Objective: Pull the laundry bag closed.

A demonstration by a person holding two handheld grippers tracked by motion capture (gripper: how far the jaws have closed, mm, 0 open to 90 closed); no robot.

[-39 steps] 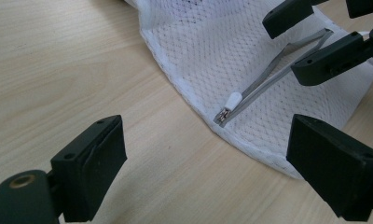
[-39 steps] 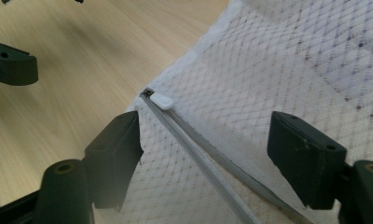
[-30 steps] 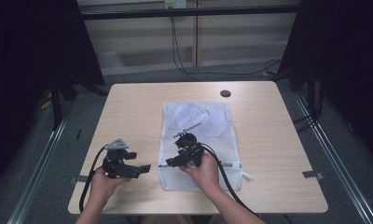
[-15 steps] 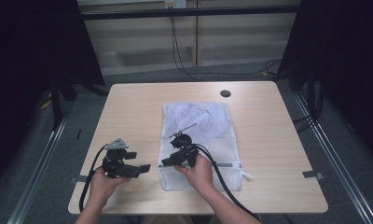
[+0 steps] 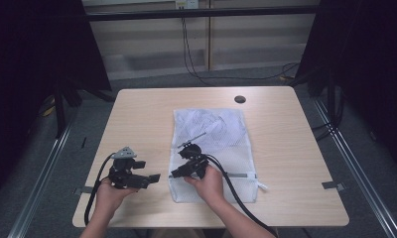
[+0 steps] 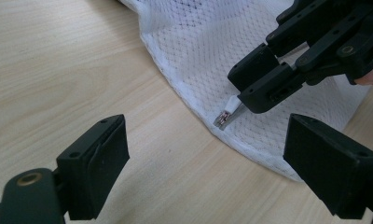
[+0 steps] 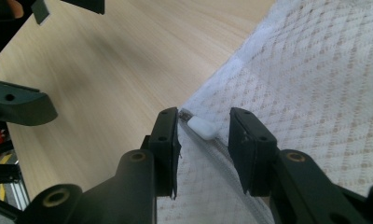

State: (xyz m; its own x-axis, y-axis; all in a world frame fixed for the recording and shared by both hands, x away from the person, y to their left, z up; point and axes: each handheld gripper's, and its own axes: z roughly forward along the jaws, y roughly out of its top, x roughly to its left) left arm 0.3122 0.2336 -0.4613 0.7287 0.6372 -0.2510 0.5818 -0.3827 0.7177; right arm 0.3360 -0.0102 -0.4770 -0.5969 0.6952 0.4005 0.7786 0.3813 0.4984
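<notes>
The white zipper pull of the mesh bag is framed by the right tool, whose jaws have just been closing, apparently not yet pressing. The left tool is held open over the worktop.

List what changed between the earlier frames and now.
The right claw slid a little left over the mesh bag toward its near left corner and has been closing around the white zipper pull, not yet pinching it. The left claw, bag and table stayed put.
</notes>
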